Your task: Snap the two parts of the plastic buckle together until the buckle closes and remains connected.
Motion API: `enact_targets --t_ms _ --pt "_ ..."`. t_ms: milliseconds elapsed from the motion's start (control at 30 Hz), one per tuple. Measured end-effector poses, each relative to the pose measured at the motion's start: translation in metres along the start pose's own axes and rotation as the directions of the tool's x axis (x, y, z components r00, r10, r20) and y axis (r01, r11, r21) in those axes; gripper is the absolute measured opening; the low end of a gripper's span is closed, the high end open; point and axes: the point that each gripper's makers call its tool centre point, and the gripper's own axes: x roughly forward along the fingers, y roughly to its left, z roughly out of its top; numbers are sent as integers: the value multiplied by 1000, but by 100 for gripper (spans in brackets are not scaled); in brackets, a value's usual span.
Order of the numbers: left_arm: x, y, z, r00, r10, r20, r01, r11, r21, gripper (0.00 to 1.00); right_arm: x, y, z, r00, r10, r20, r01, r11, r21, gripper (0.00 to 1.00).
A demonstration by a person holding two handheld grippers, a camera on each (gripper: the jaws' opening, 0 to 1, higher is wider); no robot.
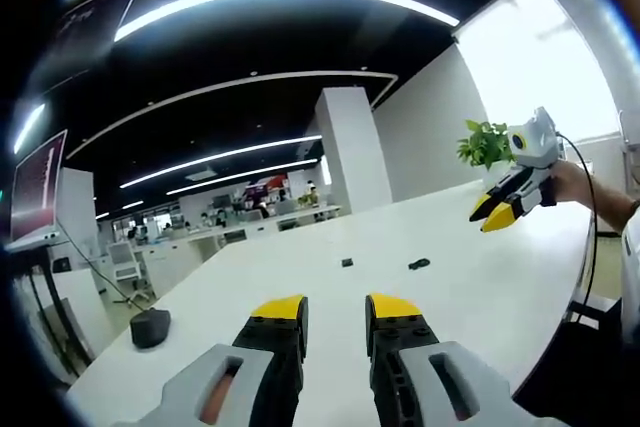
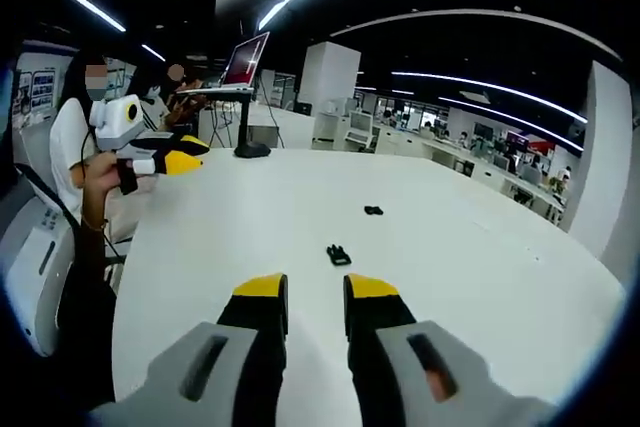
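White tabletop [image 2: 500, 287] is seen stretching through an open-plan office lit by long ceiling strips (no writing can be read). Two black buckle parts lie apart on the table: one [image 2: 339, 255] just beyond the right gripper [image 2: 315, 292], the other [image 2: 373, 211] farther along. Both grippers are held above the table with jaws slightly apart, nothing clamped; the left gripper [image 1: 335, 309] is seen likewise. A laptop [image 2: 240, 65] stands past the table's far end.
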Motion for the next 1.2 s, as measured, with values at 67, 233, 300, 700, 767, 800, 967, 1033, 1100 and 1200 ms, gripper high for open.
enact_targets --t_ms 67,233,300,700,767,800,967,1033,1100,1200 --pt "0 -1 1 1000 -2 2 2 1000 3 22 1 -1 0 1000 3 -3 -3 1000 2 23" --pt "0 -3 3 1000 -10 5 10 1000 8 22 5 -2 0 1000 10 -7 -10 1000 -4 23" --pt "0 -3 2 1000 -11 3 11 1000 7 22 7 -1 0 1000 15 -10 -15 1000 -6 23" --pt "0 -4 2 1000 -10 5 10 1000 7 22 14 0 -2 999 31 -24 -31 999 -11 23" --pt "1 -4 2 1000 -12 3 12 1000 6 22 14 1 -2 999 34 -28 -34 999 -14 23" --pt "1 -4 1 1000 -12 2 12 1000 5 22 15 1 -2 999 34 -29 -35 999 -15 23" --pt "1 -4 1 1000 -10 -1 10 1000 4 22 16 1 -3 999 37 -31 -38 999 -16 23" --pt "1 -4 1 1000 -11 1 11 1000 5 22 17 1 -3 999 38 -32 -38 999 -17 23" --pt "1 -4 1 1000 -12 1 12 1000 6 22 18 0 -4 999 40 -36 -41 999 -19 23" --pt "1 -4 0 1000 -11 -1 11 1000 4 22 19 0 -4 998 43 -39 -44 999 -19 23"
